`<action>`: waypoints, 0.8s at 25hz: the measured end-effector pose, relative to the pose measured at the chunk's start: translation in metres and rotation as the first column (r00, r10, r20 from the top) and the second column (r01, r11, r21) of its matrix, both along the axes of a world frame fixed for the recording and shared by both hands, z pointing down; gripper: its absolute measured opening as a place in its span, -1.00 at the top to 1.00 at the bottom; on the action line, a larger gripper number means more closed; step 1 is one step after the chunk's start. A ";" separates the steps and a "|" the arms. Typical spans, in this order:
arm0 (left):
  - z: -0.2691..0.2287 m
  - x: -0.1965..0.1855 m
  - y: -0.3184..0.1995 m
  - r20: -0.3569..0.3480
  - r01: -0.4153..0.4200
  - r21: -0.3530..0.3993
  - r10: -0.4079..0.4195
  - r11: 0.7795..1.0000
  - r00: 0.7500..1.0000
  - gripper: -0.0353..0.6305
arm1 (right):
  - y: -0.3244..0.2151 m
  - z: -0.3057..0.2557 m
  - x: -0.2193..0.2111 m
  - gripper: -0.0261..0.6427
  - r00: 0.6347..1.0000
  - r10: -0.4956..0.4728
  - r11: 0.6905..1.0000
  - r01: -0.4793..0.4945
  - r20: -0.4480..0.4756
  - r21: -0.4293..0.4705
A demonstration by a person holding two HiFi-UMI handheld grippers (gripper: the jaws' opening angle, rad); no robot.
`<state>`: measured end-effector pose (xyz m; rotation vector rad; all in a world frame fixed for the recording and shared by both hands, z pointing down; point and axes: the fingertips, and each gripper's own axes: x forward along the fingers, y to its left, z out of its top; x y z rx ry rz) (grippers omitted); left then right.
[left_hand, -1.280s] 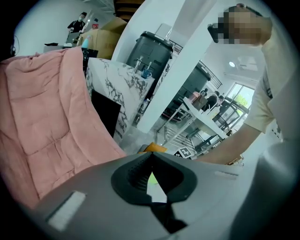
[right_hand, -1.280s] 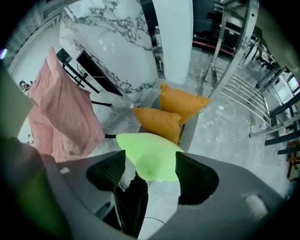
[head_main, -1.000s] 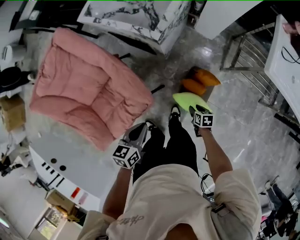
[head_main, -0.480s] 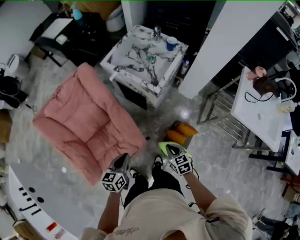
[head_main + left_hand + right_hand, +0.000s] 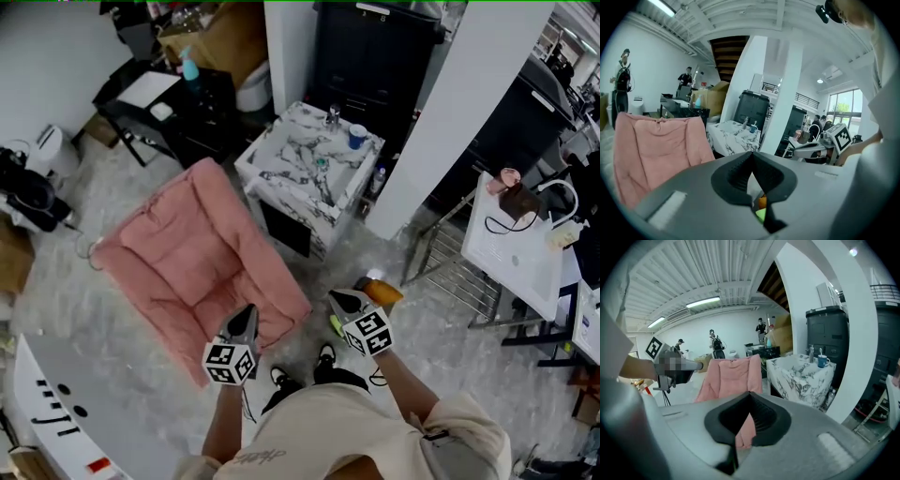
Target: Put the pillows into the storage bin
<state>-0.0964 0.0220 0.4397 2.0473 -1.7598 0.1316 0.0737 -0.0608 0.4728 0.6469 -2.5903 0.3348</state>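
left gripper (image 5: 247, 313): jaws pressed together, nothing between them. Only floor and slivers of pillow show through the gap behind the pads.
right gripper (image 5: 342, 300): jaws fully closed too, and empty. The pink in its gap is the cushion far behind.
pillows: on the floor (image 5: 450, 356), not in any bin. The green pillow (image 5: 334, 325) is a sliver just beside the right gripper. The orange pillow (image 5: 385, 292) lies just past it, near the metal rack (image 5: 455, 267).
shoes (image 5: 326, 356): close to the green pillow.
pink cushion (image 5: 192, 258): big, spread on the floor ahead of the left gripper, apart from both pillows.
marble table (image 5: 305, 169): beyond the cushion, with a blue cup (image 5: 357, 137) on top.
dark container (image 5: 375, 56): behind the table. It might be the bin, can't confirm.
risk 1: both tools are held up off the floor and shut. They must open before going down, otherwise the closed tips just shove a pillow away.
risk 2: pillows are soft, so a shallow pinch on an edge probably slips out during the carry.
risk 3: feet are right next to the green one, so a step forward could kick or tread on it.
risk 4: the orange one sits by the rack legs, so a reach there could snag.
risk 5: bin not identified, so there is a wrong-drop hazard.
count: 2 grippers, 2 pillows visible (1 green, 1 orange; can't tell if more are hidden), 1 pink cushion, 1 marble table, 1 cup, 1 dark container.
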 end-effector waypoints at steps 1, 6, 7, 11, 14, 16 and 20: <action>-0.009 -0.005 0.001 0.015 0.001 0.012 -0.001 1.000 1.000 0.85 | 0.002 -0.010 -0.008 0.92 1.000 -0.006 1.000 0.006 0.018 0.019; -0.049 -0.021 0.012 0.081 -0.002 0.069 -0.003 0.998 0.997 0.85 | 0.015 -0.059 -0.039 0.92 0.994 -0.066 0.993 0.056 0.087 0.103; -0.056 -0.024 0.015 0.092 0.000 0.081 -0.008 0.997 0.996 0.85 | 0.017 -0.069 -0.044 0.92 0.992 -0.079 0.991 0.068 0.101 0.116; -0.084 -0.035 0.030 0.110 0.019 0.129 -0.033 0.992 0.993 0.85 | 0.030 -0.098 -0.064 0.92 0.980 -0.133 0.982 0.111 0.146 0.152; -0.101 -0.041 0.042 0.115 0.027 0.166 -0.046 0.986 0.992 0.85 | 0.042 -0.113 -0.072 0.92 0.974 -0.162 0.975 0.133 0.159 0.180; -0.114 -0.046 0.048 0.124 0.033 0.196 -0.058 0.980 0.991 0.85 | 0.046 -0.123 -0.075 0.92 0.970 -0.177 0.969 0.142 0.165 0.202; -0.124 -0.059 0.057 0.115 0.070 0.238 -0.100 0.969 0.988 0.85 | 0.050 -0.137 -0.078 0.92 0.967 -0.192 0.960 0.149 0.168 0.237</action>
